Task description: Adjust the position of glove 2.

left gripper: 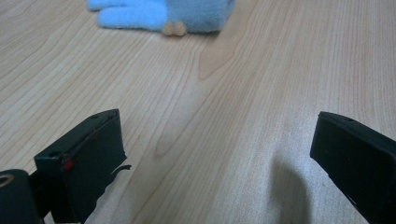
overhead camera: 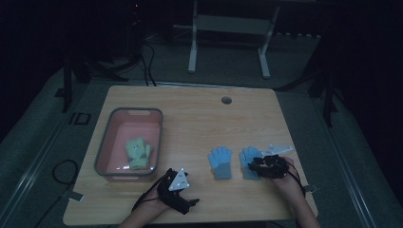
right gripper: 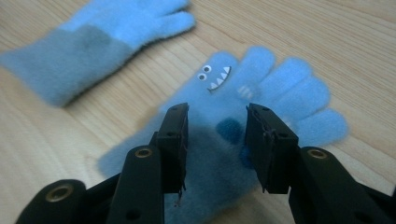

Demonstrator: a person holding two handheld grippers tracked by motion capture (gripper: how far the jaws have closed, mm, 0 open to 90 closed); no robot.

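So the right gripper [right gripper: 217,140] is hovering half-open over the soft, floppy blue glove [right gripper: 243,93] at frame centre, probably pinching mid-palm, while the left gripper [left gripper: 217,154] is sitting wide open.

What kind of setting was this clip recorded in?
Probably a dim lab or workshop set up for recording: a wooden desk with a cable hole, cables on the carpeted floor, and a white equipment stand behind.
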